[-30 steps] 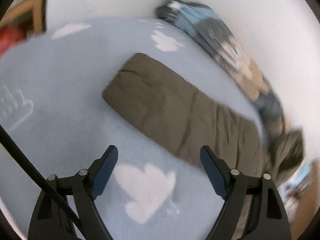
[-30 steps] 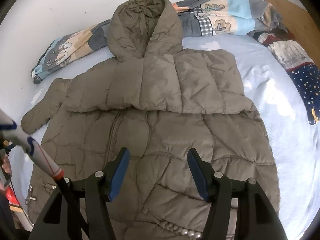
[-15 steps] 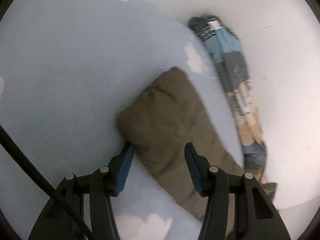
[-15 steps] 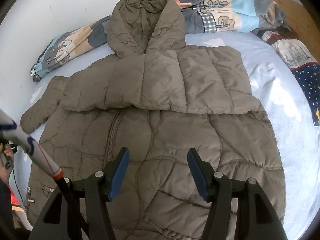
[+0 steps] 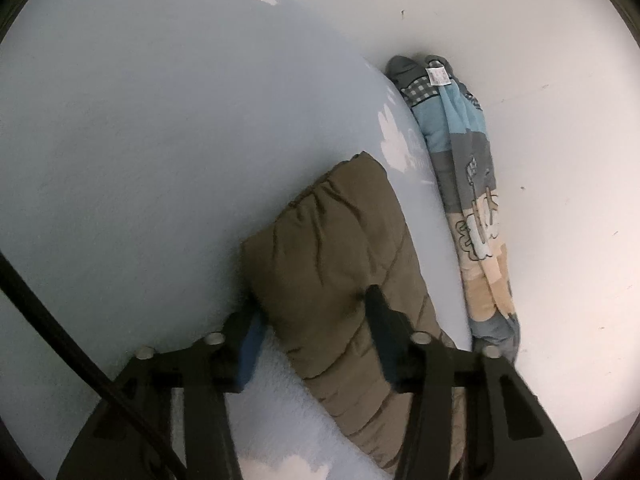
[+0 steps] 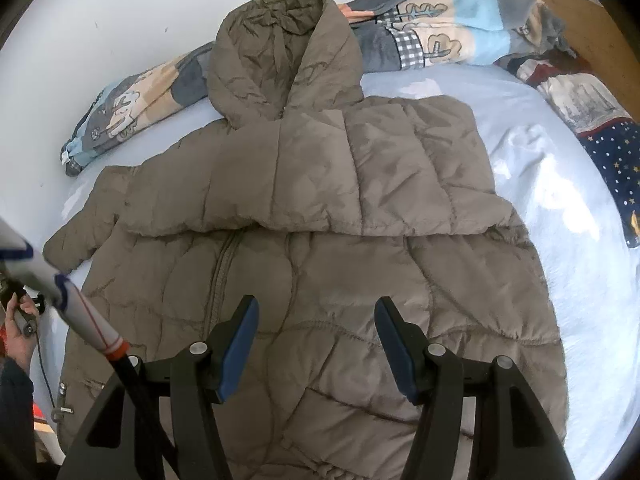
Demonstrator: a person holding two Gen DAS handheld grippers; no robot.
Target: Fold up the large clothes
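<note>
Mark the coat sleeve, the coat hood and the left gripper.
coat sleeve [image 5: 332,248], left wrist view, on the padded cuff end.
coat hood [image 6: 280,52], right wrist view, on the lining inside the hood.
left gripper [image 5: 314,338], left wrist view, midway between its fingertips.

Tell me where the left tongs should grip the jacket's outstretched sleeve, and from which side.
Grip the sleeve near its cuff end, coming in along its length from the open bedsheet side, not the wall side where the rolled blanket crowds it. The sleeve lies flat and puffy, so probably one finger should slide under the edge. The left tongs already straddle it, open.
</note>
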